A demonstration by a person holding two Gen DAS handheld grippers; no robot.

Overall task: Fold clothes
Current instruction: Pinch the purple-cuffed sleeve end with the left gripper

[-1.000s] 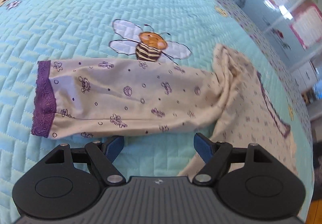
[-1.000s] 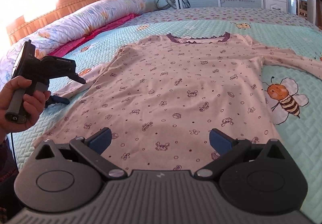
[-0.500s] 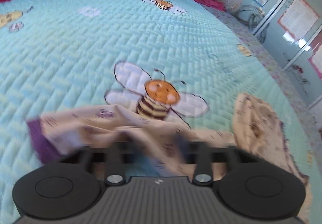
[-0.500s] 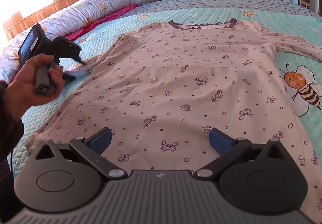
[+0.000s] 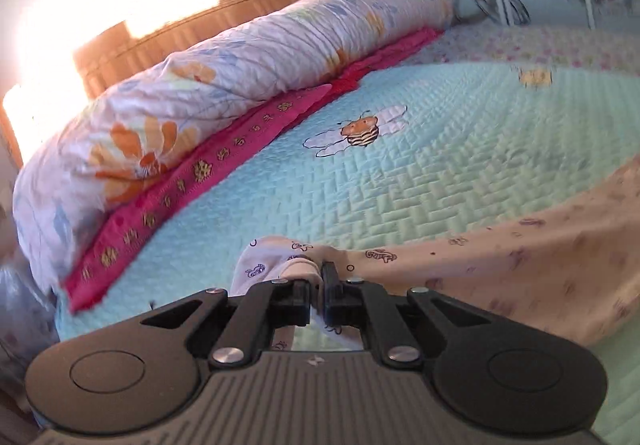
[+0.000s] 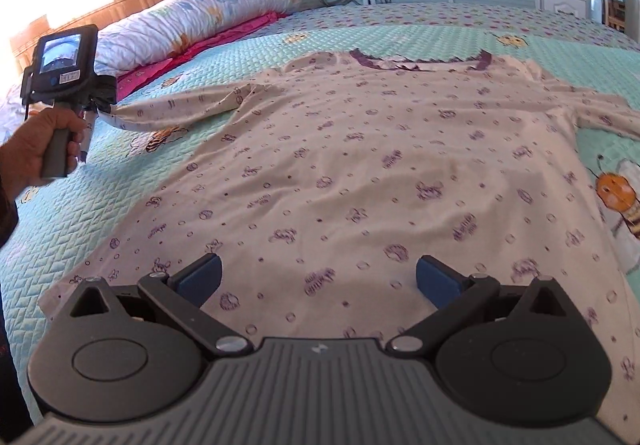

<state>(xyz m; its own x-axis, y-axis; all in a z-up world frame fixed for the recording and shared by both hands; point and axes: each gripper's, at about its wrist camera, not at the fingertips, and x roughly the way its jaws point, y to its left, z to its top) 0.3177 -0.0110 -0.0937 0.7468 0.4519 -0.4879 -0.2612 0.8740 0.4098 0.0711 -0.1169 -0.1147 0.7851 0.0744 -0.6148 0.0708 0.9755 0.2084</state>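
Left gripper [image 5: 316, 285]: clamped on the sleeve [image 6: 176, 111] end, lifted | sleeve runs long toward the shirt [image 6: 380, 181], flat on the bed quilt [image 5: 460, 173] to your right | right gripper [image 6: 318, 281]: jaws apart, over the hem.
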